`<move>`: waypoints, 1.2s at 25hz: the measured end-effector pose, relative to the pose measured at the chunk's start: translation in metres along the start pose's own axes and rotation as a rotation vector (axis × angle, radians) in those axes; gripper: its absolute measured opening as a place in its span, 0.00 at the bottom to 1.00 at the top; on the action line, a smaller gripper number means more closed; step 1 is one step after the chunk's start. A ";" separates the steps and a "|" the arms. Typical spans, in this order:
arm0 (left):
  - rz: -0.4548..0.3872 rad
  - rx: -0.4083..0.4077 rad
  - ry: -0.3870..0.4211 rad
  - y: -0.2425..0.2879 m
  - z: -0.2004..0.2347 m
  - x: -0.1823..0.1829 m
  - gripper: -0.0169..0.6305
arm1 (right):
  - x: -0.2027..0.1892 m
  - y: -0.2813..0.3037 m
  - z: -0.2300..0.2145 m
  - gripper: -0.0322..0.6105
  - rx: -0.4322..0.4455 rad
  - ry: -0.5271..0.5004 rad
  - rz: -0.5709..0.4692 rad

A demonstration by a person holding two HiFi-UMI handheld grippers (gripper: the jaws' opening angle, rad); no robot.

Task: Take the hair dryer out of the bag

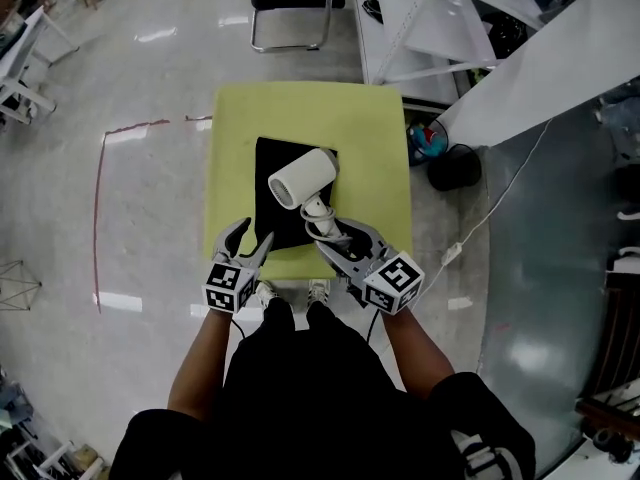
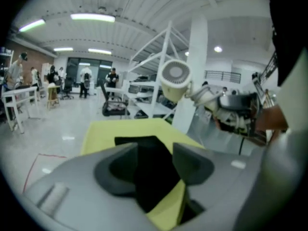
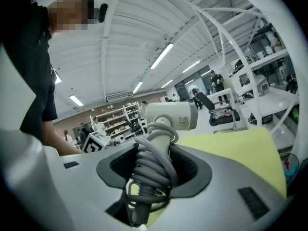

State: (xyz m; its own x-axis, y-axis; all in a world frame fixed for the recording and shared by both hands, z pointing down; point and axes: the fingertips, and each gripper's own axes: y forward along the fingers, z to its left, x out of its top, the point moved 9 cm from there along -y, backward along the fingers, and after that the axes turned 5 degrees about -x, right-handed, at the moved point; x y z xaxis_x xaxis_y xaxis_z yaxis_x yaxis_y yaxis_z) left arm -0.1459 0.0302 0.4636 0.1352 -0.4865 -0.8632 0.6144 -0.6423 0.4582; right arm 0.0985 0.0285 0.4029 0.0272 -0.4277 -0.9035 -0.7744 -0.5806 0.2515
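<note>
The left gripper (image 1: 252,238) hangs with jaws apart and empty over the flat black bag (image 1: 272,208) on the yellow table (image 1: 300,113). The right gripper (image 1: 336,236) clamps the smooth white dryer (image 1: 302,178) by its handle, wound with grey cord (image 3: 149,170), above the bag.

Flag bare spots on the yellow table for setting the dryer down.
On the yellow table, the widest bare band runs along the far edge, beyond the black bag. Bare strips flank the bag, the right one wider. The near edge is crowded by the bag, the left gripper and the right gripper holding the hair dryer.
</note>
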 end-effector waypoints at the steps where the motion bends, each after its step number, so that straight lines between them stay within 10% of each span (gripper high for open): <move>1: -0.024 0.019 0.013 -0.004 -0.001 0.009 0.38 | 0.007 0.002 -0.001 0.35 -0.024 -0.002 -0.020; 15: -0.381 0.129 0.092 -0.040 -0.012 0.128 0.18 | 0.101 0.010 0.012 0.35 -0.141 -0.041 -0.355; 30: -0.469 0.159 0.127 -0.054 -0.021 0.161 0.17 | 0.142 0.005 0.028 0.35 -0.162 -0.130 -0.470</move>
State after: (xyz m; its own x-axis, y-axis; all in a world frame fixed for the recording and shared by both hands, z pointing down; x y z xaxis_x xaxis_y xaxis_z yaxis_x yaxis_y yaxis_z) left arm -0.1411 -0.0013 0.2962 -0.0269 -0.0544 -0.9982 0.5070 -0.8613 0.0333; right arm 0.0807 -0.0160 0.2668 0.2619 -0.0109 -0.9650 -0.5894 -0.7936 -0.1509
